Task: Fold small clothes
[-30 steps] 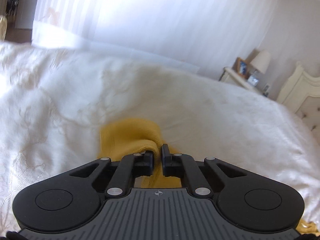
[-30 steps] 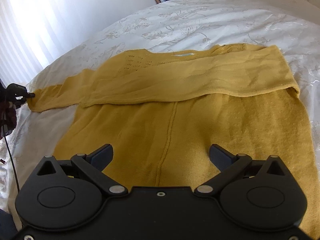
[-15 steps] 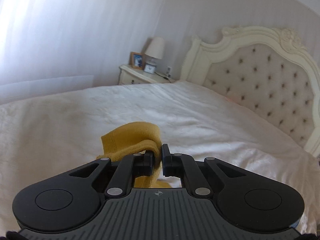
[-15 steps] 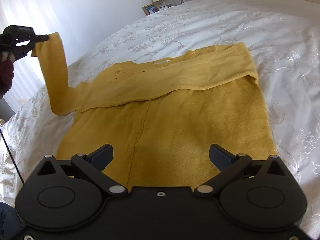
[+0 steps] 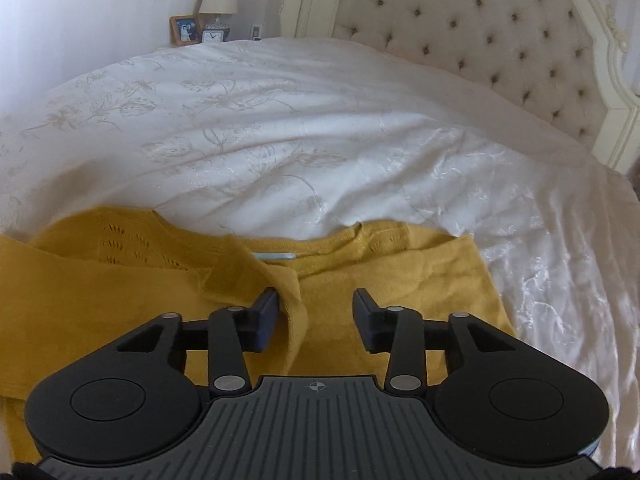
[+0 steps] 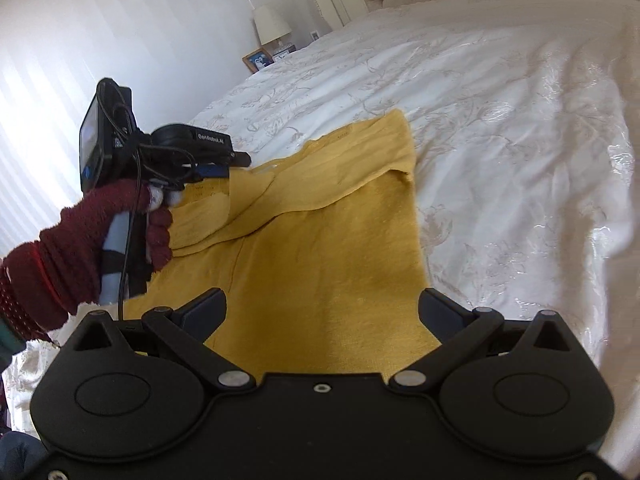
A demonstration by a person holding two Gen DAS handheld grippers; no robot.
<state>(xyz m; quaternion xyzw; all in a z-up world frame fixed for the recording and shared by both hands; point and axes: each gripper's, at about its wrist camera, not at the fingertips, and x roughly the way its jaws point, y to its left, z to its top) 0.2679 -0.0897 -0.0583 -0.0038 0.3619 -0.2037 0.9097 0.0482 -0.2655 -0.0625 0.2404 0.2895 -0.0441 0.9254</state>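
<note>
Both sleeves folded across yellow sweater (image 5: 380, 280) on bed (image 5: 280, 140); left gripper (image 5: 316, 312) just opened, part-spread, released sleeve (image 5: 288, 292) beside its left finger; right gripper (image 6: 320, 312) wide, empty above hem; body folds outstanding.

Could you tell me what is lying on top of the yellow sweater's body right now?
Both sleeves lie across the sweater: the right sleeve folded across the chest, the left sleeve draped between the left gripper's just-opened jaws. The chest beneath is covered.
</note>
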